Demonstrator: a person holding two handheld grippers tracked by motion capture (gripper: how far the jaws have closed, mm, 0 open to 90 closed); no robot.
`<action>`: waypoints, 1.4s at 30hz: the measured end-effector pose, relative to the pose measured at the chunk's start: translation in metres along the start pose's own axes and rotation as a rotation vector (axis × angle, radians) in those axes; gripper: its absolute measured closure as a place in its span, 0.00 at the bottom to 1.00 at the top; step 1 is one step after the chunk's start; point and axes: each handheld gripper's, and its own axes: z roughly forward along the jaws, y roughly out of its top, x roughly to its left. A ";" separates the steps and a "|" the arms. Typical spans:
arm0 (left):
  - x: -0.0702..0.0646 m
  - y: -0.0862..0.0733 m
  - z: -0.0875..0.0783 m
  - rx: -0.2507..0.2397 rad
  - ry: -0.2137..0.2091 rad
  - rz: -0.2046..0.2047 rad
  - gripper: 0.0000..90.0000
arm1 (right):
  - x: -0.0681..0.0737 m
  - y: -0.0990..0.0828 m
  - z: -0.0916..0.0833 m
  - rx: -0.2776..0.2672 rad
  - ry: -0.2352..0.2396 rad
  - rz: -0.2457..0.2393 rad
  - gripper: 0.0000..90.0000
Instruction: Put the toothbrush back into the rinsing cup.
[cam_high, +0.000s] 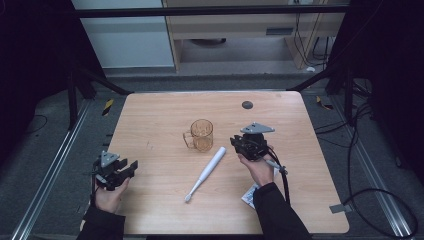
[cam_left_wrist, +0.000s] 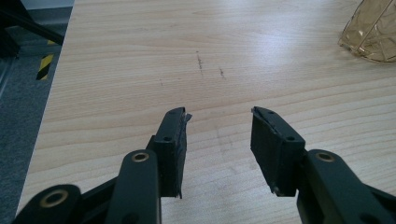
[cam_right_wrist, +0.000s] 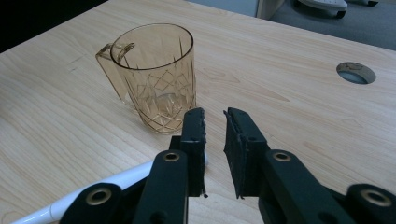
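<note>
A lab recording bay: metal frame rails (cam_high: 50, 165) flank the wooden tabletop (cam_high: 160, 200), cables (cam_high: 372, 192) trail across grey carpet (black curtains around).

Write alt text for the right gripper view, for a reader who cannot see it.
The right gripper points its two black jaws, a narrow gap between them with nothing in it, at an upright amber glass mug on a light wooden table. A white toothbrush lies beneath the jaws at lower left.
</note>
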 end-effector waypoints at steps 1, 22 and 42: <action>0.000 0.000 0.000 -0.001 0.001 0.001 0.61 | 0.001 0.000 0.002 0.001 -0.001 0.002 0.88; 0.001 0.000 0.000 0.005 0.009 0.008 0.61 | 0.018 -0.010 0.058 0.088 0.020 0.018 1.00; 0.000 0.000 0.001 0.013 0.012 0.019 0.62 | 0.023 -0.023 0.084 0.161 0.012 -0.007 1.00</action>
